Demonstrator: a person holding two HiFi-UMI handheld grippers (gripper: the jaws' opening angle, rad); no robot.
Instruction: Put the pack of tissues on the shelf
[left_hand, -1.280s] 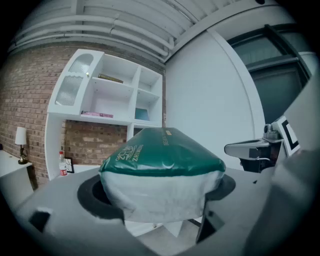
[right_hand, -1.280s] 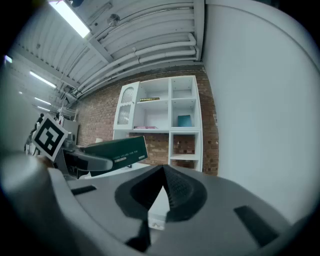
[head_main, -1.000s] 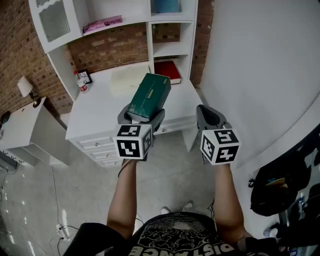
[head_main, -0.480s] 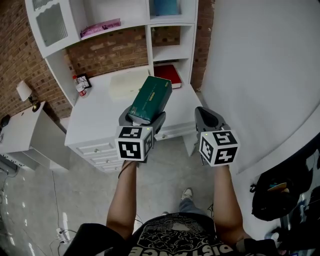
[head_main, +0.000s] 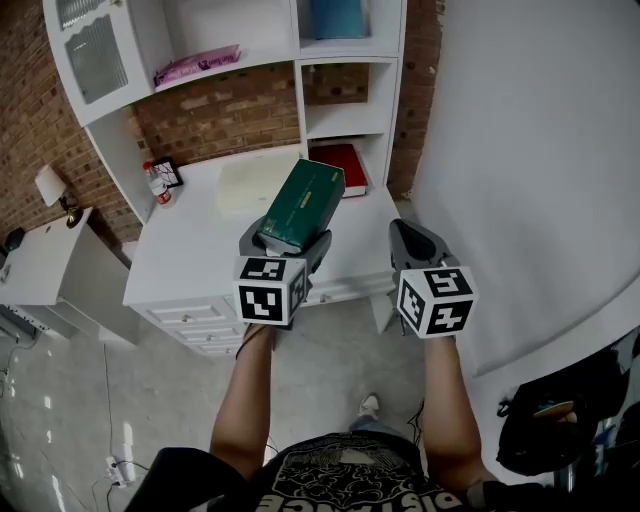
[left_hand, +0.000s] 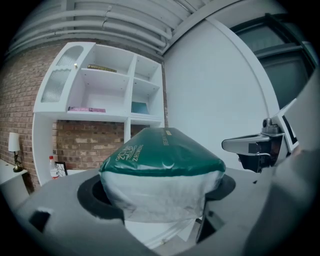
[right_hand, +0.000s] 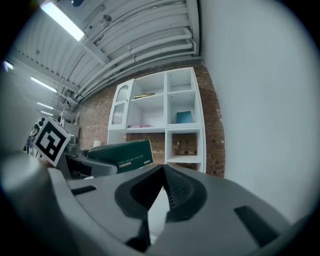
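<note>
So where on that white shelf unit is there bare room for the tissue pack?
The cubby between the blue item above and the red book below looks bare. The wide shelf is free right of the pink packet. The red book crowds the lowest cubby. The tissue pack sits in the left hand-held gripper.

Pack of tissues (left_hand: 162, 170), clamped between the jaws of the left gripper (head_main: 285, 240):
- Green top face, left of the tool axis: a pale emblem with the brand "ZHINUO" beneath it.
- Top face, running away from the tool: a second line of print, not legible.
- Side face, seen in the right gripper view: a pale line of print, not legible.

Shirt (head_main: 350, 490): large letters, cut by the frame edge, apparently "DISTANCE".
</note>
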